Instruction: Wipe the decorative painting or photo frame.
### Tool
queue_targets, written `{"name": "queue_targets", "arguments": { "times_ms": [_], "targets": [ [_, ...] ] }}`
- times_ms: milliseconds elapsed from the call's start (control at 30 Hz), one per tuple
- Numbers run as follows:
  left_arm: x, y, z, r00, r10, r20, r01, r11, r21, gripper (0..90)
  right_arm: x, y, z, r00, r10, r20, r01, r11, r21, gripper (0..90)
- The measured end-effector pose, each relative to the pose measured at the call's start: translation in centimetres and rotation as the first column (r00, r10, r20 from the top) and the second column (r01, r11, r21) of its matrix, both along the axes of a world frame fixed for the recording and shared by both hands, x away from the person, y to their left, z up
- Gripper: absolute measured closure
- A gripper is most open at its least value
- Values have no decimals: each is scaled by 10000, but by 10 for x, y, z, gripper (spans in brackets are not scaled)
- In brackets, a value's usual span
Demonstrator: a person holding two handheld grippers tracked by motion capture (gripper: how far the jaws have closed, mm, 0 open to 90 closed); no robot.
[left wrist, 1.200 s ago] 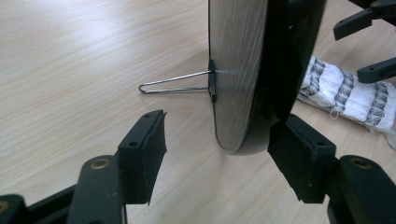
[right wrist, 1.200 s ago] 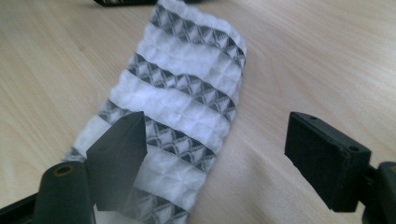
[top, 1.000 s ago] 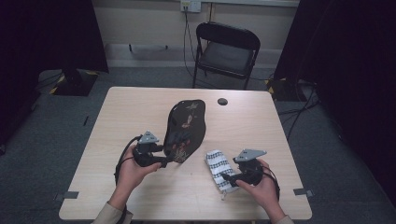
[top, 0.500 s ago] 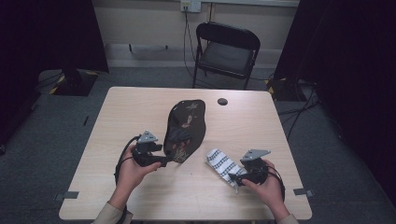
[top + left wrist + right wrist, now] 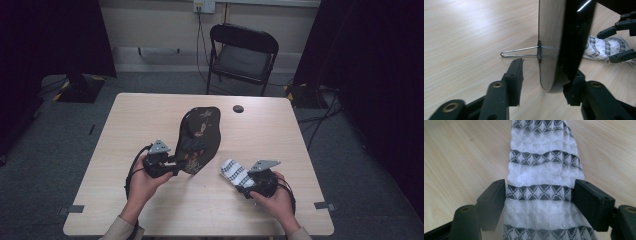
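Two claws are at work on my counter [image 5: 140, 120]. My left claw [image 5: 181, 161] has the lower edge of the board [image 5: 200, 137] between its jaws, and they have just been closing. In the left gripper view one jaw looks to be against the glossy black face, while the other stands clear of the pale back, so I count this claw as open around the board, not clamped. The board stands nearly upright on its edge, tall and rounded, black lacquer with small reddish and gold flower marks on the front. Its back is plain light grey, and a thin wire stand [image 5: 520, 52] folds out from there to rest on the wood.

My right claw [image 5: 241, 176] sits over the cloth [image 5: 234, 172], near the counter's front right. Its jaws have just been closing a little. In the right gripper view the two pads stand on either side of the cloth [image 5: 541, 192] and look to touch its edges; I cannot tell whether they press it. The cloth is white, puckered knit, crossed by dark bands of small triangles, lying flat and stretched away from the claw.

Beyond the board, a small dark disc [image 5: 238, 108] lies toward the far edge. Behind the counter a black folding chair [image 5: 242, 57] stands on grey carpet.
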State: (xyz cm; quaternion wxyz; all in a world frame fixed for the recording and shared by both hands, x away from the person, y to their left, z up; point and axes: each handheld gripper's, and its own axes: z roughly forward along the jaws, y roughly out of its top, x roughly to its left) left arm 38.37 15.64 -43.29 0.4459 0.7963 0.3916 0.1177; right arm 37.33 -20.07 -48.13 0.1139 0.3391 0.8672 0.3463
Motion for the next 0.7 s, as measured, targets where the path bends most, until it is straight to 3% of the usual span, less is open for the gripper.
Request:
{"name": "queue_targets", "arguments": {
  "times_ms": [167, 267, 433, 700],
  "targets": [
    [-1, -1, 1, 9997, -162, -173, 159, 9998, -154, 700, 1, 1, -1, 9999, -79, 121, 81, 9998, -200, 321],
    [-2, -2, 1, 9992, -268, -300, 268, 9996, -23, 778, 1, 2, -2, 9996, -181, 221, 188, 9993, -334, 350],
    [-3, -3, 2, 9990, -277, -343, 278, 9996, 28, 782, 0, 5, -1, 9987, -253, 449, 287, 9966, -767, 418],
    [-3, -4, 2, 9989, -271, -382, 274, 9996, 72, 783, 2, 4, -1, 9975, -419, 574, 472, 9943, -951, 549]
  ]
}}
